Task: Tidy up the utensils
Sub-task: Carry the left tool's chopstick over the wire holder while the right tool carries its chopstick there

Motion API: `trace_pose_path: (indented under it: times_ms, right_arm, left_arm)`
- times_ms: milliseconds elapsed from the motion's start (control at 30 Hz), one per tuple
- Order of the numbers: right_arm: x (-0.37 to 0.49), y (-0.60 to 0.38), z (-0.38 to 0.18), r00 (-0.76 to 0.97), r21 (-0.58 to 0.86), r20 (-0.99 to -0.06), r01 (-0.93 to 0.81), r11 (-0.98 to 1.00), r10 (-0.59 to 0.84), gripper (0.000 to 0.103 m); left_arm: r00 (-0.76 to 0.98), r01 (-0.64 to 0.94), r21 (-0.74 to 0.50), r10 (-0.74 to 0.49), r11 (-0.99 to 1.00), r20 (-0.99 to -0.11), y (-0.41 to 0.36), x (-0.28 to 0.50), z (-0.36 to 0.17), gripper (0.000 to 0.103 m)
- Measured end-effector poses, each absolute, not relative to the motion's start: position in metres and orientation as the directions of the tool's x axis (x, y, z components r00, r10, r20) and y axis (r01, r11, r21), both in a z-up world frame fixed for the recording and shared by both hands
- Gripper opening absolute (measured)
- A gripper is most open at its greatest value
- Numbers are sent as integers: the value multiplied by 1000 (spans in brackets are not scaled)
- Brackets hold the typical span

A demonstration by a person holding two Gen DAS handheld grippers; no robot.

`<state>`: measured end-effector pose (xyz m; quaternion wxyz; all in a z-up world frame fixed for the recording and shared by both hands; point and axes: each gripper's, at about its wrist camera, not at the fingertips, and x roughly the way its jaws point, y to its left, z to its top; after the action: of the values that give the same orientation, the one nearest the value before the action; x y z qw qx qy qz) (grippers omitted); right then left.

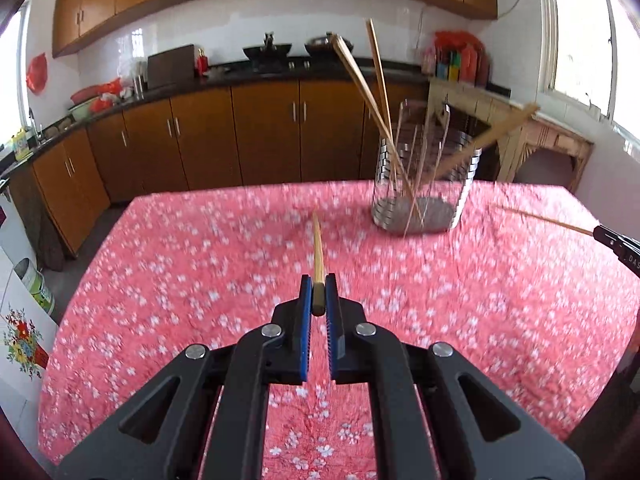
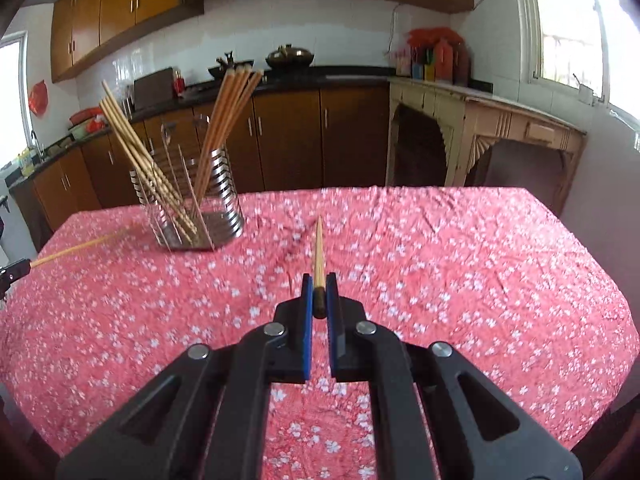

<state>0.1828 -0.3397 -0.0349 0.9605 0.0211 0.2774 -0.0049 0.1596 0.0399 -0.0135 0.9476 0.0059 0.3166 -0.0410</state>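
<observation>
Holding one chopstick each, both grippers hover above a table draped in a pink floral cloth [image 1: 200, 280]. On the left, the left gripper [image 1: 319, 296] has its blue-padded jaws clamped narrowly on the butt end of a wooden chopstick [image 1: 318, 248], so the thin tip points forward, probably ready to be dropped tip-first. Ahead and between the two grippers stands a slotted metal holder [image 2: 192, 208], resting on the cloth and already bristling with leaning chopsticks [image 2: 228, 120] that fan outward in two bundles; these could block a new one going in. To the right, the right gripper [image 2: 319, 296] pinches its own chopstick [image 2: 318, 248] the same way, jaws narrow. Nothing else lies on the cloth. Kitchen cabinets [image 2: 288, 144] stand well behind.
</observation>
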Motion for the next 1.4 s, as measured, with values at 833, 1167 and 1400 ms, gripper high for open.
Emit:
trace_pose_path:
  times_ms: [833,1167,1400]
  right_arm:
    - [184,-322,86,964,76,-256,-46,996,64,7]
    - [188,-310,127,950,181,-230,-173,968,213,7]
    - [192,-291,169,948,170,-169,-241,956,269,7]
  left_arm:
    - [916,38,-80,-67,996,-396,54,170,73,7]
    - [933,86,-117,-121,989,-338,41,179,112,6]
    - [955,151,-159,-185,976,-231,21,191,166,7]
